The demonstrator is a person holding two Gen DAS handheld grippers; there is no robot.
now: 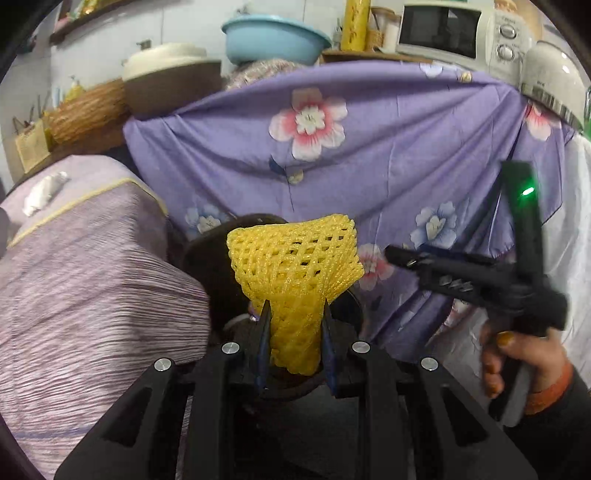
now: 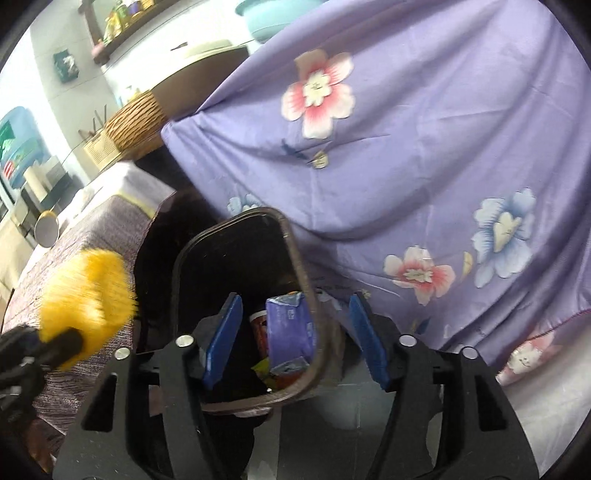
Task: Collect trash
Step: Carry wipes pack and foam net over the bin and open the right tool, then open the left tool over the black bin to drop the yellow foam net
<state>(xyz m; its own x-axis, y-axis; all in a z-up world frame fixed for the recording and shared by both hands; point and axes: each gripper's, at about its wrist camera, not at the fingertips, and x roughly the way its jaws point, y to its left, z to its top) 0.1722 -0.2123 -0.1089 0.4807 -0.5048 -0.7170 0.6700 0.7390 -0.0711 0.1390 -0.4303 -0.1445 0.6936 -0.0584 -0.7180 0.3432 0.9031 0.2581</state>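
Note:
My left gripper (image 1: 295, 312) is shut on a yellow foam fruit net (image 1: 295, 266) and holds it over the dark trash bin (image 1: 207, 254). The net also shows blurred at the left of the right wrist view (image 2: 86, 291). My right gripper (image 2: 295, 306) is open and empty, its blue pads either side of the bin's right rim (image 2: 295, 251). Inside the bin lie a purple packet (image 2: 290, 325) and a red cup (image 2: 258, 325). The right gripper also shows in the left wrist view (image 1: 443, 269), held by a hand.
A purple flowered cloth (image 1: 369, 166) hangs behind the bin. A striped lilac cover (image 1: 74, 266) drapes furniture at the left, with a crumpled white scrap (image 1: 44, 192) on it. Shelves behind hold a blue basin (image 1: 273, 37), a microwave (image 1: 450, 33) and a wicker basket (image 1: 88, 110).

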